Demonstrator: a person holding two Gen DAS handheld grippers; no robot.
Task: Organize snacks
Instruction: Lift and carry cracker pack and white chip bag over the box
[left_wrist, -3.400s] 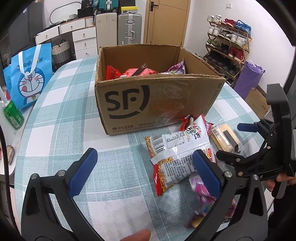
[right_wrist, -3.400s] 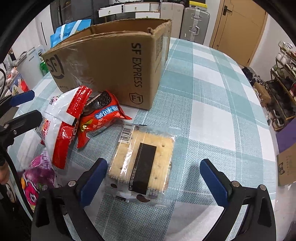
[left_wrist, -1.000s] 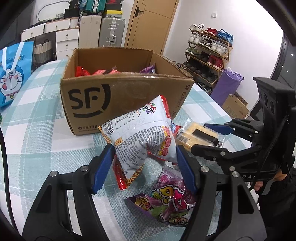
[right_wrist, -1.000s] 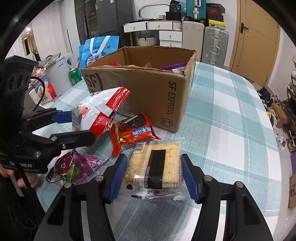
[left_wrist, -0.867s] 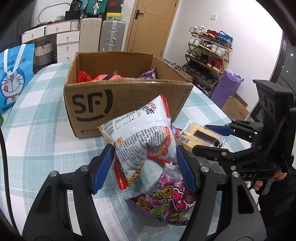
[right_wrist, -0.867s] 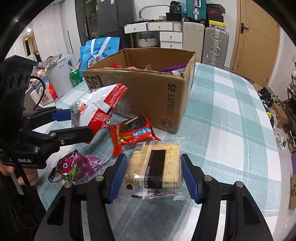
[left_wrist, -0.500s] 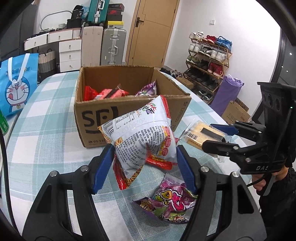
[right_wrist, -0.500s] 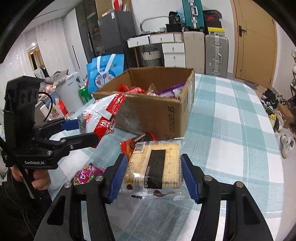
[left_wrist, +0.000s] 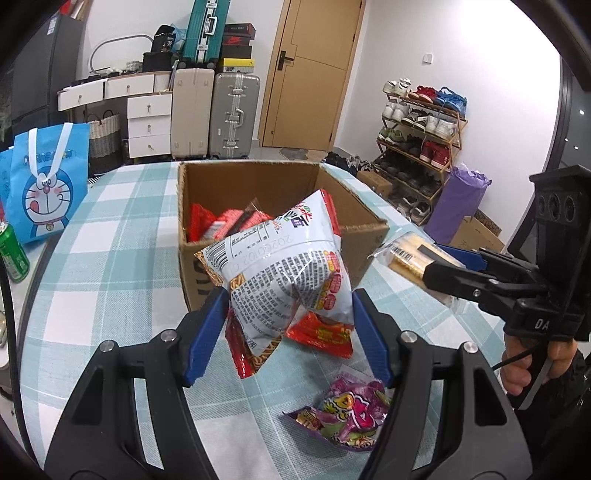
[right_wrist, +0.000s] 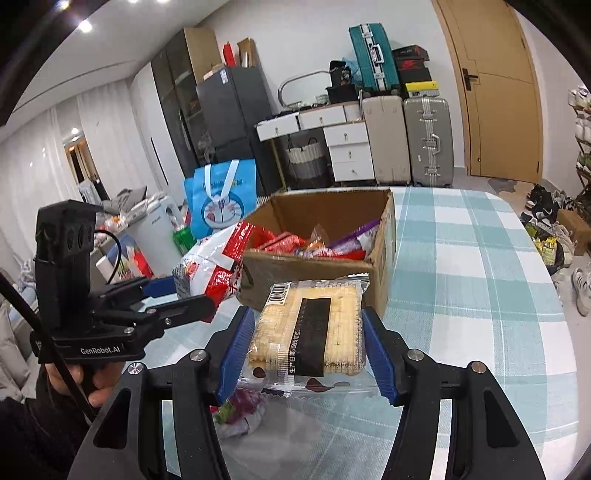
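Observation:
My left gripper (left_wrist: 288, 332) is shut on a puffy white-and-red snack bag (left_wrist: 284, 273), held in the air in front of the open cardboard box (left_wrist: 365, 240). My right gripper (right_wrist: 308, 350) is shut on a clear packet of crackers (right_wrist: 308, 328) with a black label, lifted just short of the box's near corner (right_wrist: 380, 273). Each gripper shows in the other's view: the right gripper (left_wrist: 436, 264) at the right, the left gripper (right_wrist: 177, 295) at the left. Several red and purple snack packs lie inside the box.
On the checked tablecloth (left_wrist: 110, 258) lie a red packet (left_wrist: 325, 332) and a purple candy bag (left_wrist: 347, 410), below the held bag. A blue cartoon bag (left_wrist: 44, 184) and a green can (left_wrist: 13, 254) stand at the left. Suitcases, drawers and a shoe rack stand beyond.
Both grippers closed on their snacks and lifted them off the table toward the box top; the view now looks down into the box.

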